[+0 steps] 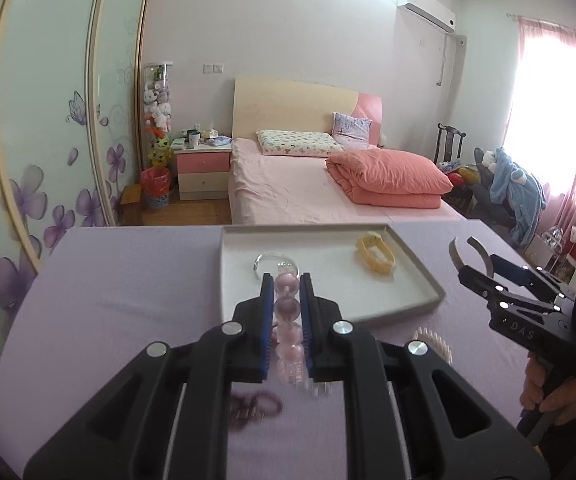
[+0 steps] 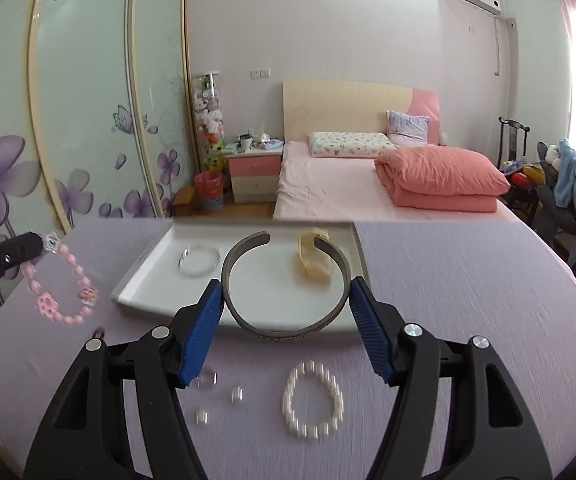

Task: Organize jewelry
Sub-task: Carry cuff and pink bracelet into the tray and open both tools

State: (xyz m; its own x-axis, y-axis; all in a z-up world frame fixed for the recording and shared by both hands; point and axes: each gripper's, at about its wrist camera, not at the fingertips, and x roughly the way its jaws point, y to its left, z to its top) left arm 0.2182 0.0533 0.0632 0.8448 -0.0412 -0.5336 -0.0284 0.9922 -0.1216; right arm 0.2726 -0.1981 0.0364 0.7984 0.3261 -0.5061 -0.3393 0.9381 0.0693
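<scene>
My left gripper (image 1: 286, 282) is shut on a pink bead bracelet (image 1: 286, 312), held above the purple cloth just before the grey tray (image 1: 433, 284). In the right wrist view that bracelet (image 2: 62, 286) hangs from the left gripper (image 2: 42, 245) at the left. My right gripper (image 2: 286, 294) is shut on a grey metal cuff bangle (image 2: 284, 330), held over the tray's (image 2: 136, 280) near edge. It also shows in the left wrist view (image 1: 467, 248). In the tray lie a clear bangle (image 2: 199, 260) and a yellow bracelet (image 2: 313, 260).
A white pearl bracelet (image 2: 313, 400) and small clear pieces (image 2: 208, 380) lie on the cloth near me. A dark purple bracelet (image 1: 254, 404) lies under the left gripper. A bed (image 2: 347, 192) and wardrobe (image 2: 88, 100) stand beyond the table.
</scene>
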